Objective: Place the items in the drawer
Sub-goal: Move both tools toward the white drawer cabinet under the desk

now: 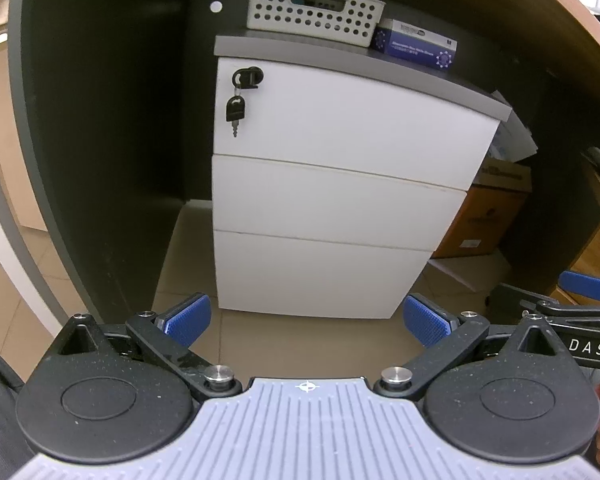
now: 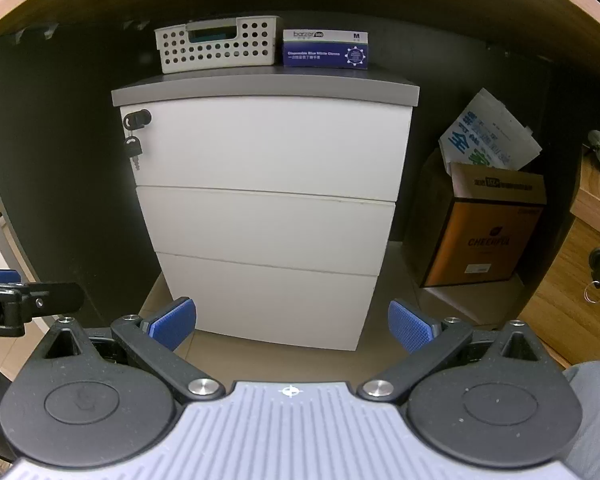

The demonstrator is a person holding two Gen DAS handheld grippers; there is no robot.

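Both grippers, left and right, hover with jaws apart, holding nothing | cabinet: all three drawers shut | basket and glove box sit on top | fits either items still to stow or stowing finished

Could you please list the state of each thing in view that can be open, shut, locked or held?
Left gripper: jaws open, holding nothing.
Right gripper: jaws open, holding nothing.
Top drawer: shut.
Middle drawer: shut.
Bottom drawer: shut.
Key: hanging from the lock; locked or not, cannot tell.
Glove box: looks closed, on the cabinet top.
Basket: upright, open-topped.
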